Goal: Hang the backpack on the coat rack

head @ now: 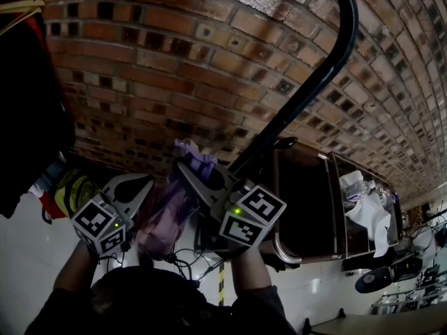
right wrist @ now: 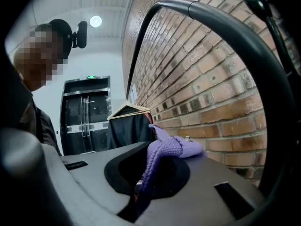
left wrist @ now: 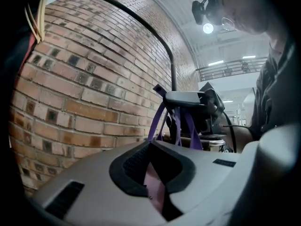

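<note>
The purple backpack (head: 166, 215) hangs between my two raised grippers in front of the brick wall. My left gripper (head: 140, 187) is shut on a pinkish fold of its fabric (left wrist: 156, 185). My right gripper (head: 195, 173) is shut on a purple knitted strap (right wrist: 165, 149), whose end (head: 195, 155) sticks up above the jaws. In the left gripper view, purple straps (left wrist: 188, 126) hang under the right gripper (left wrist: 190, 100). The coat rack's black curved bar (head: 328, 61) rises to the right of the grippers and arches overhead (right wrist: 221, 22), above the strap and apart from it.
Dark clothes on a wooden hanger (head: 28, 82) hang at the left, close to my left gripper. A dark cart (head: 307, 208) with white cloths (head: 367, 211) stands at the right against the brick wall (head: 174, 54). The person's arms (head: 77, 271) fill the bottom of the head view.
</note>
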Available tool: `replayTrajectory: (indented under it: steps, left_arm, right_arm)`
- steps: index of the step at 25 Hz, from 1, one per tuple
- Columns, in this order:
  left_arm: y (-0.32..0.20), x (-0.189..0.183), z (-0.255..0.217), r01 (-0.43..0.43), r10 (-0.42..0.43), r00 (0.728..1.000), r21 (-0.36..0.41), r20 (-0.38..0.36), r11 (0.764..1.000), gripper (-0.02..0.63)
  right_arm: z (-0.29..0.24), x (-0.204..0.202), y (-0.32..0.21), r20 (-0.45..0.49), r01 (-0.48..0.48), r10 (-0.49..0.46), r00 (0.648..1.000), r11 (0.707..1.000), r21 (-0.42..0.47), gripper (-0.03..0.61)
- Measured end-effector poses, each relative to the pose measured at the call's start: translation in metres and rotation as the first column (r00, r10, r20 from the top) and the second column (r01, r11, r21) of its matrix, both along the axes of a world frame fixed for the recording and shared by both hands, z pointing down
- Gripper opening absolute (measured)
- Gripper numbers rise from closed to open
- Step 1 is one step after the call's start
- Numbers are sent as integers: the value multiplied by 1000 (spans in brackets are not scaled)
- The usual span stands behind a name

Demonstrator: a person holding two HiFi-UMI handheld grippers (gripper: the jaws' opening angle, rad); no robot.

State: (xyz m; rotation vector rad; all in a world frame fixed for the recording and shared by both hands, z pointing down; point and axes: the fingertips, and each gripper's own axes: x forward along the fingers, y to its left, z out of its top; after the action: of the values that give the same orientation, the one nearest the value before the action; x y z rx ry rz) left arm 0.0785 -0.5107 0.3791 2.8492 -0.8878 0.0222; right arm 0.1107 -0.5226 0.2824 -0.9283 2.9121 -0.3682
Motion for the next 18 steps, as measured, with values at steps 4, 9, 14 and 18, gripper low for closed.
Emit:
replayTrajectory:
  steps: [4, 9, 14, 18]
  left_arm:
    - [-12, 3, -12, 12, -12, 1000, 32, -6, 999, 12]
    - [-12, 7, -15, 16, -16, 1000, 40, 7, 999, 12]
    - [-9, 6, -4, 20, -20, 1000, 9, 23, 1000, 12]
    - [-6, 4, 2, 22, -21, 999, -5, 37, 1000, 12]
  right_arm:
    - [-13, 16, -7, -5, -32, 32, 999, 999, 41, 3]
    - [-20, 48, -7, 22, -109, 107, 994, 992, 60, 2]
    - [-5, 65, -1, 78, -144, 142, 987, 989, 20, 0]
    - [20, 72, 0, 101, -186, 188, 977, 982, -31, 0]
